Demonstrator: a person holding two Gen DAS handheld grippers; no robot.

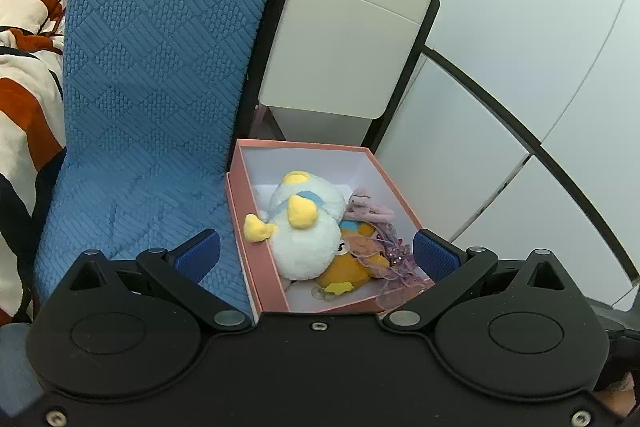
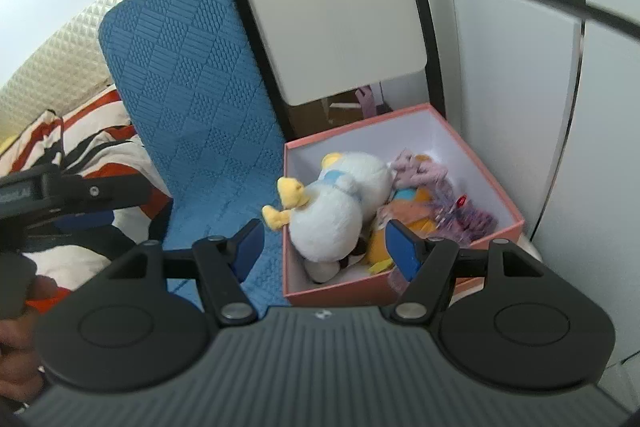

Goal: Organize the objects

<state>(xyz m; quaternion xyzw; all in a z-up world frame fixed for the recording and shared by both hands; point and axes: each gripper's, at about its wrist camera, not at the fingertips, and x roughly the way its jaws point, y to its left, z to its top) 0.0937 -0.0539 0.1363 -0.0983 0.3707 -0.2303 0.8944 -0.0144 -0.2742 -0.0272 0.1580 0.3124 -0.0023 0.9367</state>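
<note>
I am holding my left hand-held gripper (image 1: 316,251) with its blue pads (image 1: 198,254) spread wide apart and gripping nothing, hanging just above the near end of the pink box (image 1: 240,219). My right hand-held gripper (image 2: 326,247) is likewise standing open and empty, its pads (image 2: 402,249) framing the near part of the same box (image 2: 476,155) in the right wrist view.

The box is sitting open, without a lid, beside the blue quilted cushion (image 1: 160,67), its left wall touching the cushion's edge. What carries the box I cannot tell. Inside it, a white plush duck (image 1: 308,227) is lying on its side, filling much of the box's left half, with one yellow foot (image 1: 258,227) poking over the left wall toward the cushion. An orange plush toy (image 1: 352,263) is lying partly under the duck, toward the near right corner. A pale pink plush piece (image 1: 368,207) is resting against the duck's far side, and a tangle of purple beaded trinkets (image 1: 396,255) is lying along the right wall.

Behind the box, a beige chair back (image 1: 348,39) with a slot handle is standing upright in a black frame. A striped orange, white and black blanket (image 1: 24,99) is lying to the left of the cushion, and white cabinet doors (image 1: 520,47) are filling the right side.
</note>
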